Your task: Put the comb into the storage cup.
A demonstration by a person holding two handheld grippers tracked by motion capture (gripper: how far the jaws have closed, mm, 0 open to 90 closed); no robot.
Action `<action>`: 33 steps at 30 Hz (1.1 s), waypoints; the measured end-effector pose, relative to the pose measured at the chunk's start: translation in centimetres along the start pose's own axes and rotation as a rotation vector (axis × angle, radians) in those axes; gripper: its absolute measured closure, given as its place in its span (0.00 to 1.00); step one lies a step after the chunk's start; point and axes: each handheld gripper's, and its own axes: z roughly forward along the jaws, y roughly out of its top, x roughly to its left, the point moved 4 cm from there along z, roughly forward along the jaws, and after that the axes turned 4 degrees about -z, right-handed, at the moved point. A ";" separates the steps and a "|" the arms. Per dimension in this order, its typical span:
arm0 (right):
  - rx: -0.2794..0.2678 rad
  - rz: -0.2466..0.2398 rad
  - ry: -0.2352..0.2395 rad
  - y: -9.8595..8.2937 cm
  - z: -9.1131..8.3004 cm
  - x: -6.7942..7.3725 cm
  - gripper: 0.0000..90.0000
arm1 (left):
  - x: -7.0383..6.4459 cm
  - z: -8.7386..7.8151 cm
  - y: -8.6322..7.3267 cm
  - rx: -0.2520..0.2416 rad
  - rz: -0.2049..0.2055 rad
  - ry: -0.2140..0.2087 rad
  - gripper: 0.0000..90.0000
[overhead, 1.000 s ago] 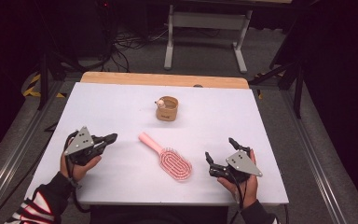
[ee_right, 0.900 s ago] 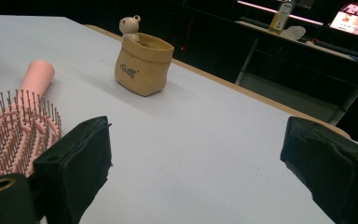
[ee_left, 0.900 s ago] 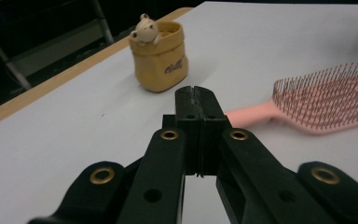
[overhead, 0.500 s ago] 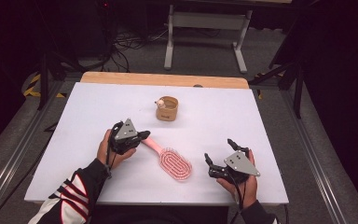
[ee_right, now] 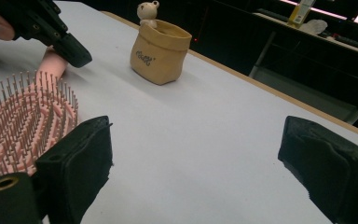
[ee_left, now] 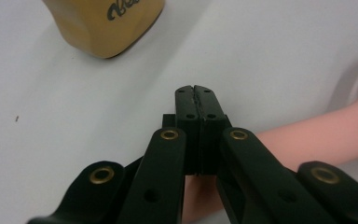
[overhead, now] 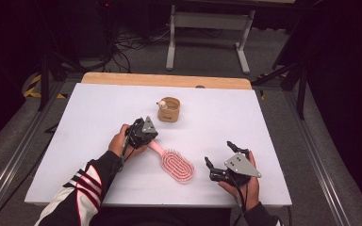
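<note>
- Left gripper [overhead: 147,133]: jaws pressed together, over the handle of the pink plastic paddle hairbrush [overhead: 175,164].
- Right gripper [overhead: 217,162]: jaws spread wide, near the brush head.

**Black grippers, striped sleeve**

The left gripper [overhead: 143,134] and right gripper [overhead: 217,165] are black, each topped by a grey three-cornered plate. Brass-coloured rivets stud the black jaw links. At lower left of the high view, a black sleeve [overhead: 82,188] carries white and red stripes.
</note>
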 end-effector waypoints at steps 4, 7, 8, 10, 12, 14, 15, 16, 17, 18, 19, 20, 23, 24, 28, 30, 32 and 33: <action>0.010 -0.007 0.010 -0.1 0.1 0.1 0.11 | -0.6 0.2 0.2 0.050 0.029 0.000 1.00; 0.020 -0.006 0.016 -0.2 0.2 0.2 0.11 | -0.6 0.3 0.1 0.088 0.037 0.003 1.00; 0.028 -0.011 0.016 -0.2 0.3 0.2 0.11 | -0.6 0.2 0.0 0.098 0.038 0.001 1.00; 0.033 -0.010 0.020 -0.3 0.4 0.3 0.11 | -0.5 -0.1 -0.3 0.122 0.048 -0.003 1.00; 0.035 -0.012 0.019 -0.3 0.4 0.3 0.11 | -0.6 -0.2 -0.4 0.124 0.051 -0.009 1.00; 0.041 -0.017 0.022 -0.3 0.4 0.4 0.11 | -0.5 -0.8 -1.1 0.124 0.049 -0.016 1.00; 0.042 -0.018 0.023 -0.3 0.4 0.4 0.11 | -0.4 -1.1 -1.5 0.123 0.045 -0.018 1.00; 0.044 -0.016 0.024 -0.4 0.5 0.4 0.11 | -0.4 -1.2 -1.7 0.119 0.046 -0.018 1.00; 0.044 -0.016 0.025 -0.4 0.5 0.4 0.11 | -0.4 -1.4 -2.0 0.108 0.050 -0.016 1.00; 0.047 -0.018 0.025 -0.4 0.5 0.4 0.11 | -0.5 -1.7 -2.4 0.111 0.048 -0.015 1.00; 0.047 -0.020 0.028 -0.4 0.5 0.4 0.11 | -0.5 -1.9 -2.8 0.094 0.047 -0.019 1.00; 0.047 -0.017 0.035 -0.4 0.5 0.5 0.11 | -0.6 -2.3 -3.1 0.102 0.042 -0.022 1.00; 0.052 -0.014 0.047 -0.5 0.6 0.5 0.11 | -0.8 -3.0 -4.0 0.092 0.042 -0.029 1.00; 0.054 -0.014 0.047 -0.5 0.6 0.5 0.11 | -0.8 -3.3 -4.4 0.090 0.036 -0.034 1.00; 0.064 -0.022 0.050 -0.5 0.8 0.7 0.11 | -1.0 -4.4 -5.7 0.073 0.033 -0.035 1.00; 0.070 -0.026 0.053 -0.6 0.8 0.7 0.11 | -1.1 -4.8 -6.3 0.066 0.023 -0.041 1.00; 0.073 -0.029 0.054 -0.6 0.9 0.8 0.11 | -1.2 -5.2 -6.7 0.069 0.028 -0.044 1.00; 0.073 -0.029 0.054 -0.6 0.9 0.8 0.11 | -1.2 -5.2 -6.7 0.069 0.028 -0.044 1.00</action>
